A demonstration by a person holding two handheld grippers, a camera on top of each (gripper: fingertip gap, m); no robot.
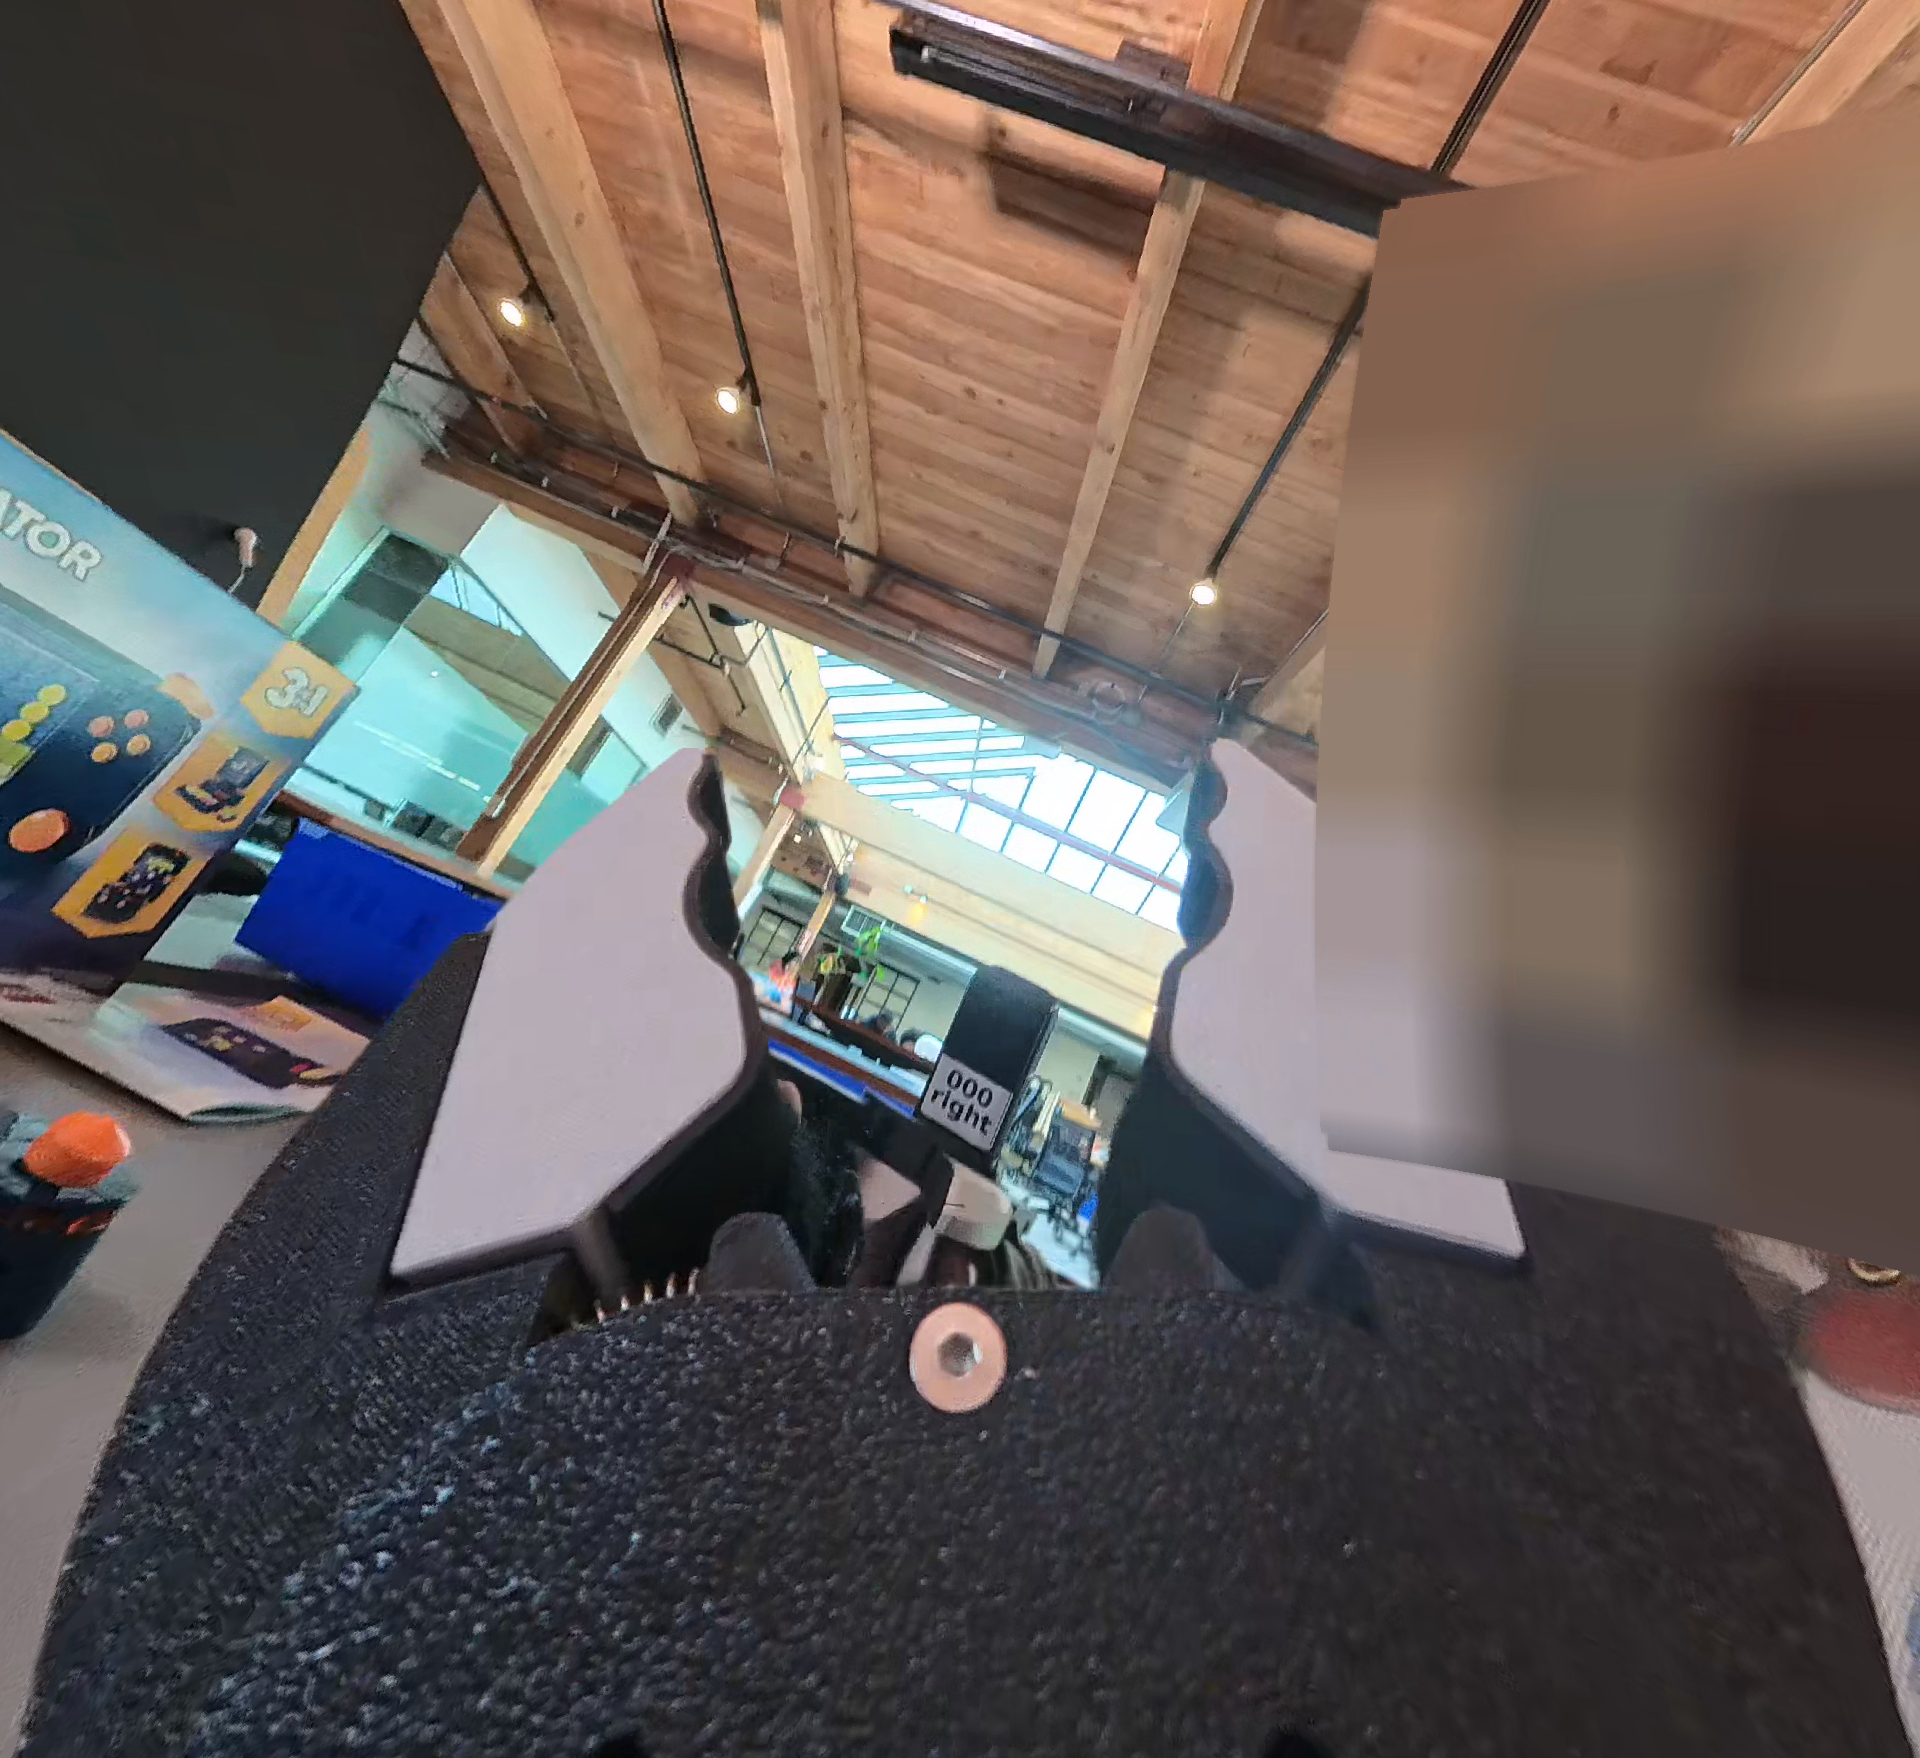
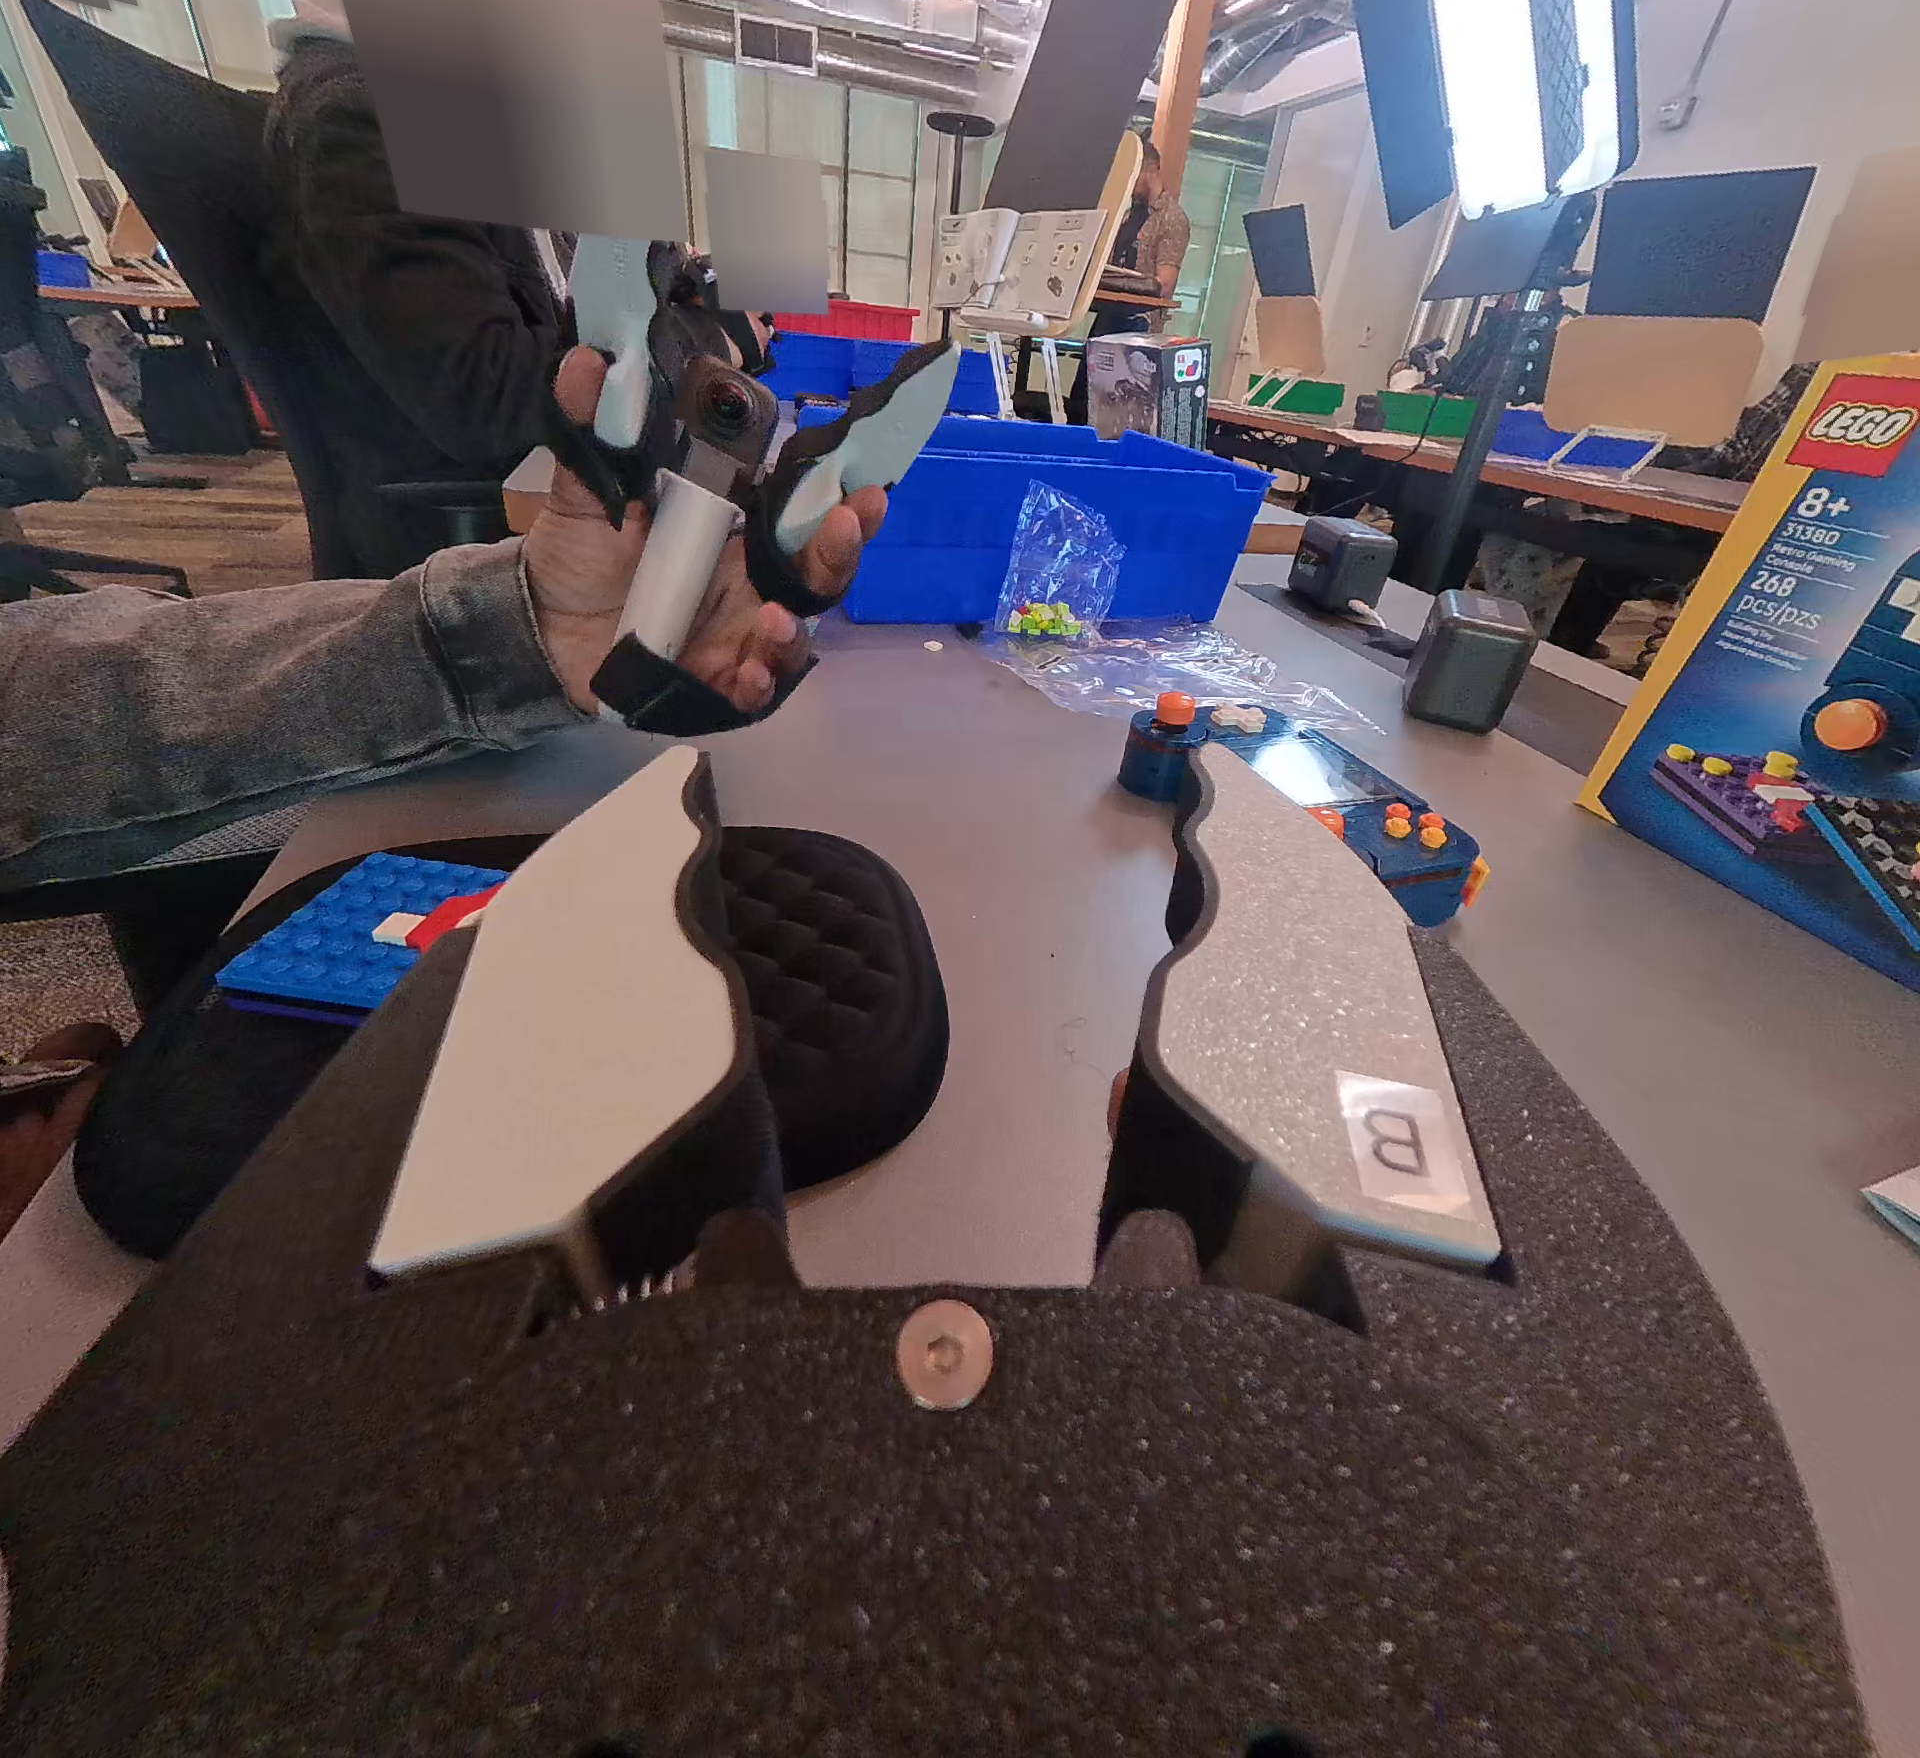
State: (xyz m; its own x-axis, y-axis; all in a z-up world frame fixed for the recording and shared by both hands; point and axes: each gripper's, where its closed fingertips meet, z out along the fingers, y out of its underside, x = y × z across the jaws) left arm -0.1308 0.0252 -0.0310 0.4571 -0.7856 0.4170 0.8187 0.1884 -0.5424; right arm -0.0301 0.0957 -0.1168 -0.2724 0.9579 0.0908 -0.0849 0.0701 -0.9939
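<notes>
Right now both my grippers are empty, jaws apart: the left gripper (image 1: 951, 887) tilts at the ceiling, the right gripper (image 2: 940, 867) hovers over the desk (image 2: 1039, 877). The brick-built console (image 2: 1320, 789), right of centre, looks assembled, I think.

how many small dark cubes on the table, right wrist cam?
2. One cube sits far back, right of the blue bin; the other cube is nearer, left of the toy box. More may be hidden behind the box.
</notes>
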